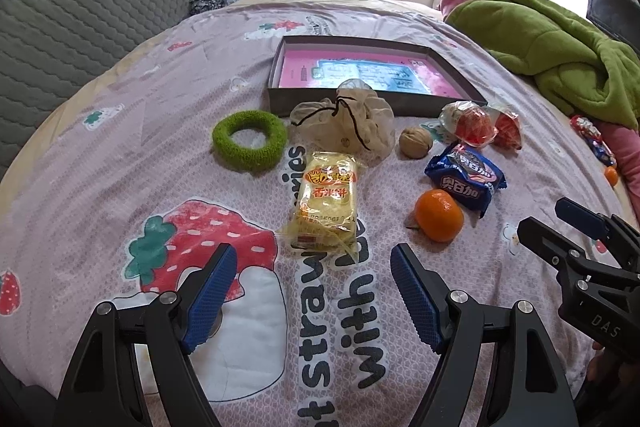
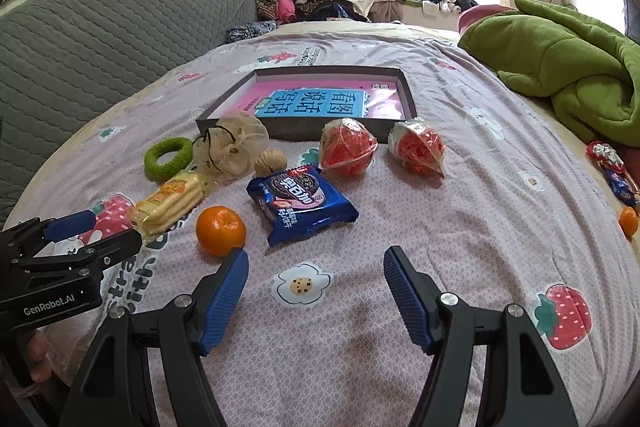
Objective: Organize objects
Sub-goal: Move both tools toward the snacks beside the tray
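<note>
Task not begun: the box (image 2: 406, 95) holds only a book. Snacks (image 2: 304, 203), orange (image 2: 221, 231) and ring (image 2: 168, 158) lie on the bed before it. Left hand-held gripper (image 1: 312, 293) and right hand-held gripper (image 2: 314, 297) gape wide, empty.

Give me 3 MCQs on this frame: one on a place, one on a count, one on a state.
1. Where does the walnut lie?
A. inside the box
B. on the bedsheet between the mesh drawstring pouch and the blue cookie packet
C. on the green blanket

2. How many red snacks in clear wrap lie in front of the shallow box?
A. one
B. two
C. four

3. What state are the right tongs in?
A. open, holding nothing
B. shut on the tangerine
C. shut on the green ring

Answers:
1. B: the walnut sits on the sheet right beside the pouch, just behind the packet.
2. B: two wrapped red snacks lie side by side.
3. A: the blue pads stand wide apart over bare sheet.
</note>
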Demonstrator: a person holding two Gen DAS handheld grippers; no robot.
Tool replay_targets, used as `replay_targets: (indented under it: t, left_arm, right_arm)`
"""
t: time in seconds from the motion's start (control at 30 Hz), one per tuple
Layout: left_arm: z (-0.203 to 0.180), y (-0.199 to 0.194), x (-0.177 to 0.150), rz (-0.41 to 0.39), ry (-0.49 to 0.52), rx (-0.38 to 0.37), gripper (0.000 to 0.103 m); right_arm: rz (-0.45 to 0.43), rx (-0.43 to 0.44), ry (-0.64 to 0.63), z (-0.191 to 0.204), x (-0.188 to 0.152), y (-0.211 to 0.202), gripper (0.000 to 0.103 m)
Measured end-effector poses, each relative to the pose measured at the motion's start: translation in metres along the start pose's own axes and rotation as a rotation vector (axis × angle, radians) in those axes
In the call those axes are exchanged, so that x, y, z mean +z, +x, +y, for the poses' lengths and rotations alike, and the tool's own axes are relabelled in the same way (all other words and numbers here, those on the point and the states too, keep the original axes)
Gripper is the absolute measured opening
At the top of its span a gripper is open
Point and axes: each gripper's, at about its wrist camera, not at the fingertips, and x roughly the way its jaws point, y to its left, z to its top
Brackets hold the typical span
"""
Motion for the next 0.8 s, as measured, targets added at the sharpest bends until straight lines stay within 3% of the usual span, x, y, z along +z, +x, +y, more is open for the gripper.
replay_targets:
  t: [0.8]
  left_arm:
    - [0.003, 0.040, 0.021, 0.037, 0.017, 0.005, 0.080]
  right_arm:
    - [0.067, 0.045, -0.052, -0.006, 0.022, 0.052, 0.070]
